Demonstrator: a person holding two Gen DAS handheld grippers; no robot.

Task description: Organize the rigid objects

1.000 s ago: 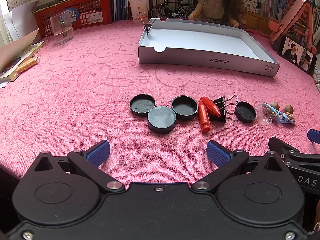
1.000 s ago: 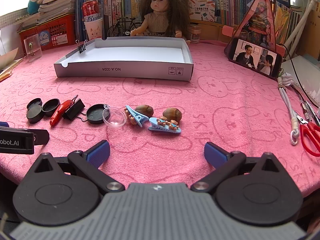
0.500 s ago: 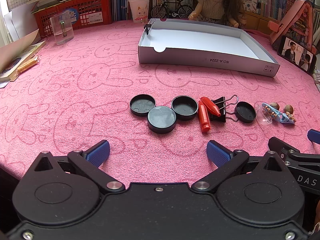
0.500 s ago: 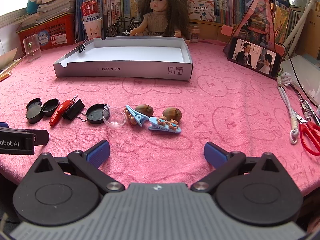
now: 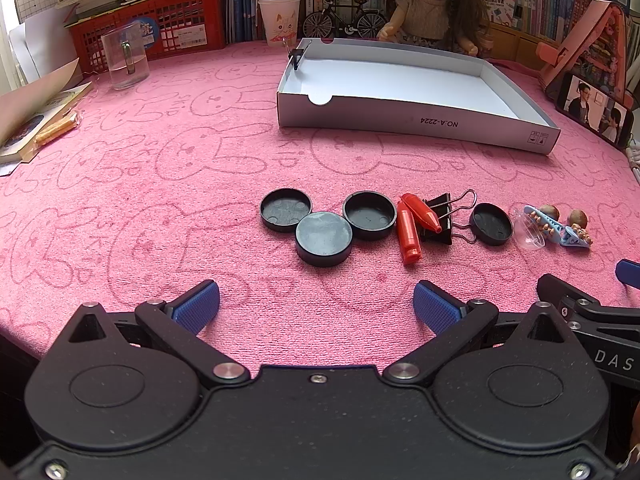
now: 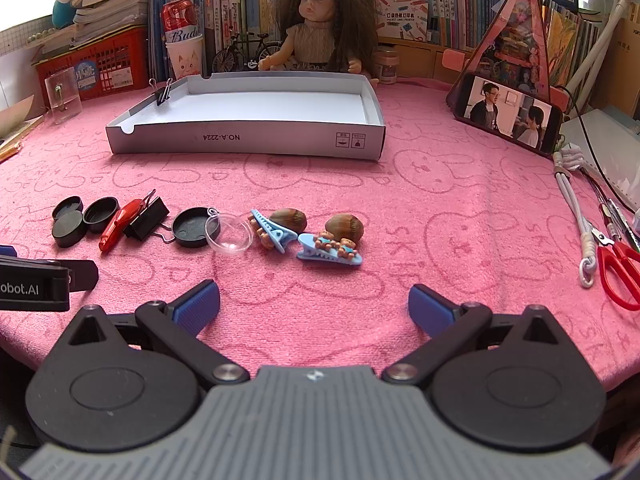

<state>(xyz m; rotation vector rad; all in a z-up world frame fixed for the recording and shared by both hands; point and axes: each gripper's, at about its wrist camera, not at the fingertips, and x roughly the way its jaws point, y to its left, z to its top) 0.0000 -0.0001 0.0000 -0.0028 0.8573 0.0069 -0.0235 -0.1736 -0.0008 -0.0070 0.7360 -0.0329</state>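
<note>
blue-padded fingers of the left gripper (image 5: 316, 306) stand wide apart with nothing between them, low over the pink cloth (image 5: 160, 184). just ahead lies a cluster of three black round caps (image 5: 324, 239), two hollow side up and the nearest one flat side up, touching each other. beside them to the right a red pen-like piece (image 5: 409, 236) leans against a black binder clip (image 5: 438, 220), and a fourth black cap (image 5: 491, 224) sits against the clip's wire handles.

the right gripper (image 6: 314, 308) is likewise spread wide and holds nothing. near its front are a clear plastic dome (image 6: 230, 236) overlapping that fourth cap, two light blue hair clips (image 6: 330, 254) with small bear figures, and two brown nuts (image 6: 345, 227), possibly hazelnuts, just behind the clips.

farther back sits a white shallow box (image 6: 248, 142), open side up, with a small binder clip (image 6: 163, 94) on its left wall. a doll (image 6: 314, 36) sits behind it, and red scissors (image 6: 618, 270) lie at the right edge.
</note>
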